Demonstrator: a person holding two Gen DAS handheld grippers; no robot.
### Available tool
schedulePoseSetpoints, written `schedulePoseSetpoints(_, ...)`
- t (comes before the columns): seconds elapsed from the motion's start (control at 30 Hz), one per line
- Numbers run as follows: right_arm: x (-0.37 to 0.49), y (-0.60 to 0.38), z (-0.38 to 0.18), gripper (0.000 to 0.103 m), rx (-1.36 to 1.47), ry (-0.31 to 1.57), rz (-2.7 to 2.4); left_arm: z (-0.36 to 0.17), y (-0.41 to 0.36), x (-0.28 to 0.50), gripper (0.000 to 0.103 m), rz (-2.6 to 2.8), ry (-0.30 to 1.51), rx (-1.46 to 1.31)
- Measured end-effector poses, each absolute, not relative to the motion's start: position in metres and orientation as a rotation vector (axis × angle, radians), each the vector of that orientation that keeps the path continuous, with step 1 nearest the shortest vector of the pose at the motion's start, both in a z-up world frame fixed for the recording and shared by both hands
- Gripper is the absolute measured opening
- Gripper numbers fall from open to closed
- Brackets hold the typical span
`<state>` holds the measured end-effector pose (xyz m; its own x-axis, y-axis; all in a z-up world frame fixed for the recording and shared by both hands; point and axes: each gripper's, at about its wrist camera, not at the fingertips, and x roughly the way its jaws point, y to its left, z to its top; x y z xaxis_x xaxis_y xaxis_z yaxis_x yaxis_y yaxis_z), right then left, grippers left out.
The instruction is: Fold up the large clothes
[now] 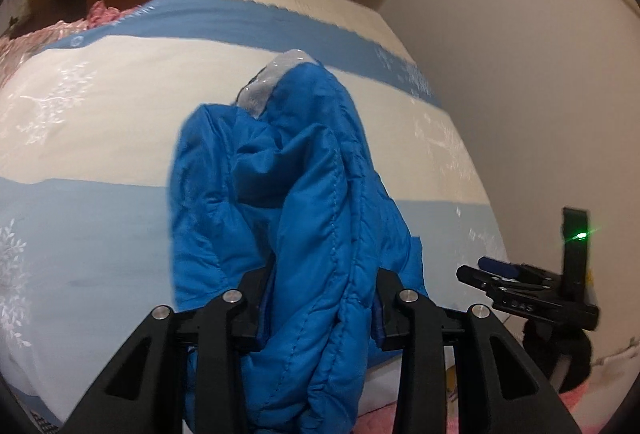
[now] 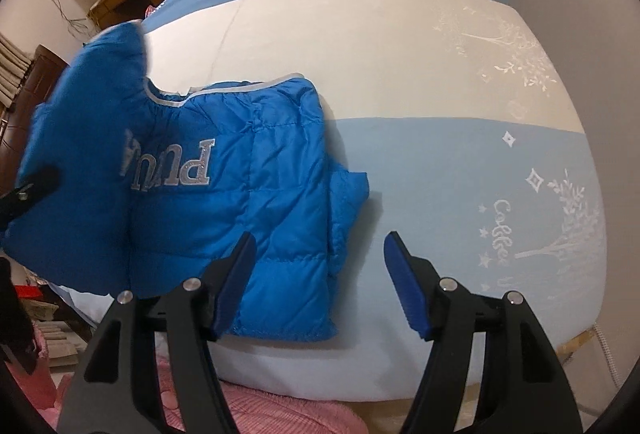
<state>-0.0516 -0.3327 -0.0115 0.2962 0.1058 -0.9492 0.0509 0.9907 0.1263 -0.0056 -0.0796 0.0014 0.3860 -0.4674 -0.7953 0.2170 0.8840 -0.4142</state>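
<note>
One jacket (image 2: 256,202), two grippers, one bed (image 2: 400,66). The jacket is bright blue, quilted and puffy, with grey trim at the collar and silver letters across it. Most of it lies flat near the bed's front edge, on the pale blue and cream striped cover. The left gripper (image 1: 320,310) is clenched on a thick bunch of it, lifted off the bed. The right gripper (image 2: 320,282) hangs released, fingers wide apart, just above the jacket's corner
</note>
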Motion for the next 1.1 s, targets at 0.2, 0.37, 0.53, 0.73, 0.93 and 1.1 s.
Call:
schedulePoseSetpoints(0.2, -0.056, -0.343, -0.009, 0.066, 0.13, 1.264, 0.027, -0.035, -0.131, 0.003, 0.038, -0.472, 1.175, -0.173)
schedulePoseSetpoints(0.37, -0.056, -0.351, -0.015, 0.066, 0.143, 1.271, 0.016, -0.084, -0.157, 0.012, 0.043, -0.517, 1.261, -0.172)
schedulePoseSetpoints(0.53, -0.057, -0.357, -0.022, 0.066, 0.162, 1.279, 0.01, -0.112, -0.162, 0.007, 0.043, -0.526, 1.268, -0.174)
schedulePoseSetpoints(0.73, -0.054, -0.357, -0.015, 0.068, 0.163, 1.253, 0.024, -0.086, -0.154, 0.004, 0.05, -0.613, 1.254, -0.291)
schedulePoseSetpoints(0.93, -0.044, -0.351, -0.005, 0.069, 0.194, 1.228, 0.077, -0.055, -0.117, -0.009, 0.057, -0.779, 1.227, -0.526)
schedulePoseSetpoints(1.1, -0.031, -0.336, -0.005, 0.071, 0.257, 1.24, 0.171, -0.026, -0.079, -0.016, 0.057, -0.6, 1.146, -0.397)
